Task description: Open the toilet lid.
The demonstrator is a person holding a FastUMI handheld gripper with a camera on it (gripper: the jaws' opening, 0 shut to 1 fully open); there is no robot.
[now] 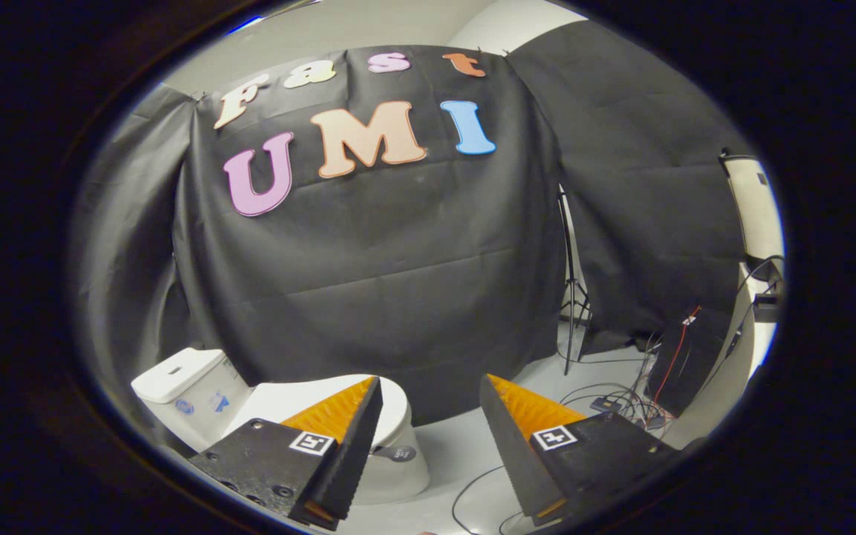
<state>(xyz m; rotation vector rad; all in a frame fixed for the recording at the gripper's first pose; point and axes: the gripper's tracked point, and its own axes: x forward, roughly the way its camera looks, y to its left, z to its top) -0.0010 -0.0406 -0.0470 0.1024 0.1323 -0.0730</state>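
Booth wall (398,282): black cloth, hung in panels, spanning the upper and middle frame.

Floor (458,453): pale and smooth, lower centre and lower right.

Toilet (391,475): white, lower left of the frame, partly hidden behind the left finger. Cistern (183,379) stands at its far left, against the cloth.

Toilet lid (287,397): white, lying flat and closed over the bowl, just beyond the left finger's tip. By this showing the task is not begun: no contact with the lid, and all the lifting is left to do.

Gripper (430,394): at the bottom of the frame, fingers spread wide apart with nothing between them, held above and short of the toilet.

Light stand (571,297): thin dark tripod, right of centre, in a gap between cloth panels.

Cables (621,397): a loose tangle on the floor, lower right, with one looping lead nearer the right finger.
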